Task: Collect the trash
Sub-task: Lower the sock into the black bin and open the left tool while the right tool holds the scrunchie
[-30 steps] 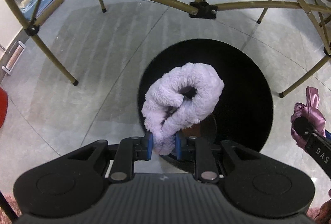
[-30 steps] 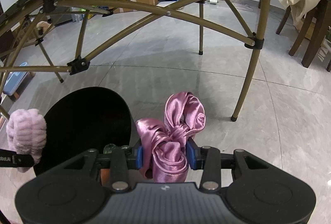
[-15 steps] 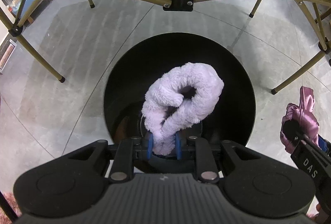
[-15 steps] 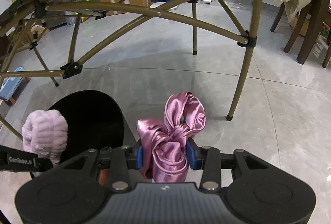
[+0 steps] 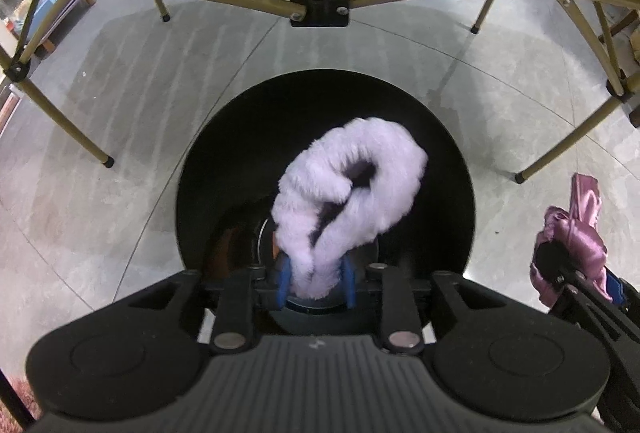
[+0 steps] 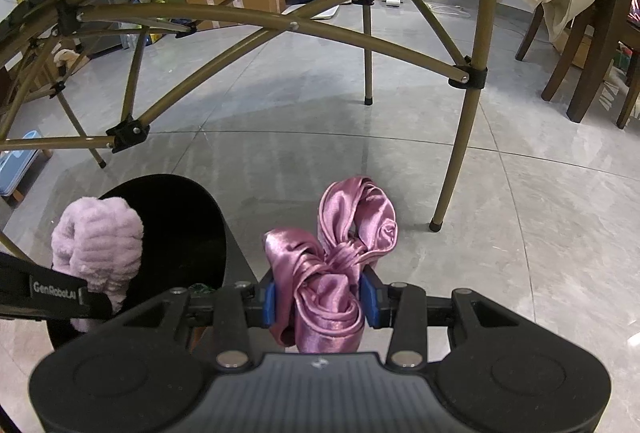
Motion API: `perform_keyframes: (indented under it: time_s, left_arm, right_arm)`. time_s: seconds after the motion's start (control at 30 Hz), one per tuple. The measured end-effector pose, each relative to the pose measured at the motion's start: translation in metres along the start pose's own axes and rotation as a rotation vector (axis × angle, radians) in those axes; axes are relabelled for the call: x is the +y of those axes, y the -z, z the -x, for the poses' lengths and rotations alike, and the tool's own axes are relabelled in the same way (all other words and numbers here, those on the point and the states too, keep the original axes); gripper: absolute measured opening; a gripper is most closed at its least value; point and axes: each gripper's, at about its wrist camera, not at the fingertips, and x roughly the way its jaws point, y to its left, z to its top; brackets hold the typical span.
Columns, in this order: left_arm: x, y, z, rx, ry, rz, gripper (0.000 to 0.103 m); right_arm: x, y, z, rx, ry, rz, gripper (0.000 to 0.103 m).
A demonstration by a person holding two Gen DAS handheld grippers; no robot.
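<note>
The fluffy lilac scrunchie (image 5: 348, 201) is motion-blurred and hides the black bin's (image 5: 240, 153) bottom (mostly dark).

Glossy grey tiled floor (image 6: 500, 217), black bin (image 5: 448, 161) and olive table legs (image 6: 454, 169) on it.

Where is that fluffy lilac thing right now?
In the left wrist view the fluffy lilac band hangs between the opening fingers of the left gripper, directly over the mouth of the black bin.

Two downward wrist views, shared bin (image 5: 448, 137)
</note>
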Motion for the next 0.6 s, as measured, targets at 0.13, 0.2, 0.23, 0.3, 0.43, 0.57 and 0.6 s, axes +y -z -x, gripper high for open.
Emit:
perform_keyframes:
  time_s: [0.13,0.2,0.23,0.3,0.43,0.57,0.6]
  left_arm:
    - [-0.0022,0.0011,0.0048,-0.017,-0.027,-0.007,0.101]
    - [-0.0029,0.0003,0.0074,-0.030,-0.028,-0.018,0.101]
    - [-0.0022,0.0003,0.0078,-0.027,-0.021,-0.017,0.102]
    - [-0.0012,0.0004,0.0072,-0.019,-0.014,-0.015,0.103]
    - [-0.0006,-0.0002,0.0078,-0.023,-0.016,-0.021,0.103]
    - [0.0019,-0.0012,0.0084,-0.028,-0.019,-0.020,0.103]
    - [0.0028,-0.0013,0.0089,-0.031,-0.019,-0.021,0.103]
  right_arm:
    - [0.0001,0.0001,0.0002,-0.001,0.000,0.000,0.039]
    - [0.0004,0.0002,0.0004,-0.002,0.000,0.002,0.039]
    - [-0.0003,-0.0001,0.0005,-0.002,0.000,0.002,0.039]
    - [-0.0008,-0.0002,0.0001,0.000,0.001,0.000,0.039]
    - [-0.0011,-0.0004,0.0000,-0.001,0.001,0.000,0.039]
    - [-0.0009,-0.0007,0.0004,-0.002,-0.003,0.002,0.039]
    - [-0.0007,-0.0006,0.0004,-0.002,-0.004,0.002,0.040]
